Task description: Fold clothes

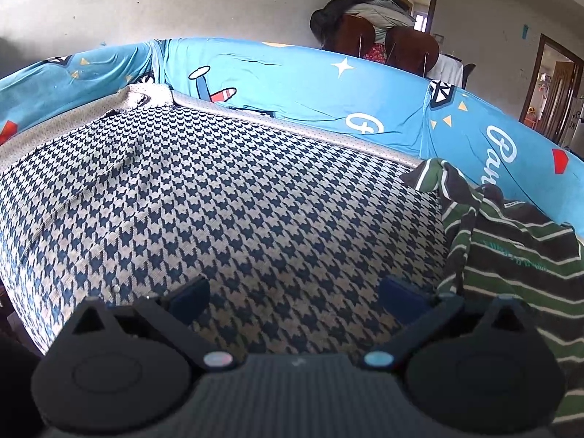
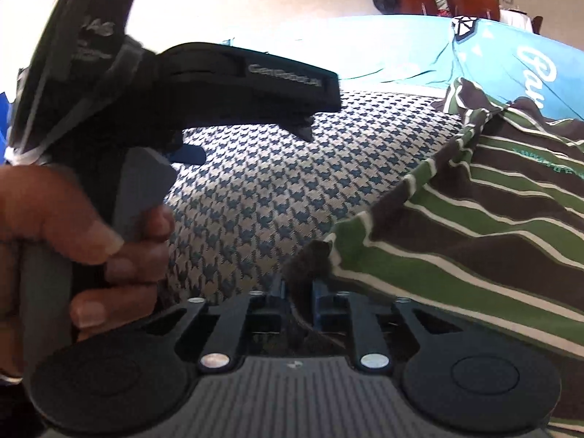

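Observation:
A shirt striped in green, dark brown and white lies crumpled on the right of a blue-and-cream houndstooth cushion. My left gripper hovers open over the bare cushion, its right finger next to the shirt's edge and nothing between the pads. In the right wrist view my right gripper is shut on a dark corner of the shirt, the fabric pinched between its blue pads. At the left of that view a hand holds the left gripper's handle.
A bright blue printed cover wraps the sofa's back and sides around the cushion. Behind it stand brown chairs piled with clothes, and a doorway opens at the far right. The cushion's left half is bare.

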`<state>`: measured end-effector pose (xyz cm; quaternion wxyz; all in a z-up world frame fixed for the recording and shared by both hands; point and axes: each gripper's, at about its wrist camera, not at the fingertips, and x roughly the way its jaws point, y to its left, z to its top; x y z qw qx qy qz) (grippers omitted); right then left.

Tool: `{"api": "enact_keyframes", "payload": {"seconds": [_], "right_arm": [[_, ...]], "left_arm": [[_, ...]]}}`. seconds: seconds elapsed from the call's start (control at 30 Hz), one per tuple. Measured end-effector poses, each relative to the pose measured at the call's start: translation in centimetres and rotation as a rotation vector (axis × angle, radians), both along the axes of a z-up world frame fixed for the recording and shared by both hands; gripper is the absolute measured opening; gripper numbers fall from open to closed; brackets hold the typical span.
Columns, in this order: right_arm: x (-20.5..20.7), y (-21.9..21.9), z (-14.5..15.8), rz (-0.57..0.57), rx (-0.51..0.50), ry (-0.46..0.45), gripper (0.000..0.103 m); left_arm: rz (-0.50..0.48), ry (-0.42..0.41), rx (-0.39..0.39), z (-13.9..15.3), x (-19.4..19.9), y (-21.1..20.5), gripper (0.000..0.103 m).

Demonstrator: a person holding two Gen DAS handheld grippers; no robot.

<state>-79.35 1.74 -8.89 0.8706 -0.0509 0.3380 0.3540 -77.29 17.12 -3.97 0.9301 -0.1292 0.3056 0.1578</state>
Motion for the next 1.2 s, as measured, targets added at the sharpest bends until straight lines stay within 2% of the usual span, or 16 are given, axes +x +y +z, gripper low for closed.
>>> {"api": "enact_keyframes", "payload": {"seconds": [0.2,0.37,0.6,0.77,1.2], "right_arm": [[-1.0,-0.6,0.4,0.040,0.014,0.048,0.020],[-2.3,-2.0,0.8,0.016,0.013,0.031,0.020],[-2.4,-5.8,1.0,-0.150,0.017,0.010,0.021],[-2.7,-8.8,2.0,-0.264,0.032,-0.011,0.028],[-2.5,-14.6,2.5,-0.566,-0.025,-0.068,0.028]], "left_arm": [[-0.010,-0.005,0.005,0.0,0.0,-0.5,0.103],[-0.042,-0.010,0.019,0.1,0.0,-1.4,0.103],[-0.157,-0.018,0.052,0.0,0.2,-4.1,0.103],[-0.238,-0.025,0.074,-0.2,0.2,-6.2,0.103],[-0.438,-0.017,0.102,-1.1,0.0,-10.5,0.103]]}}
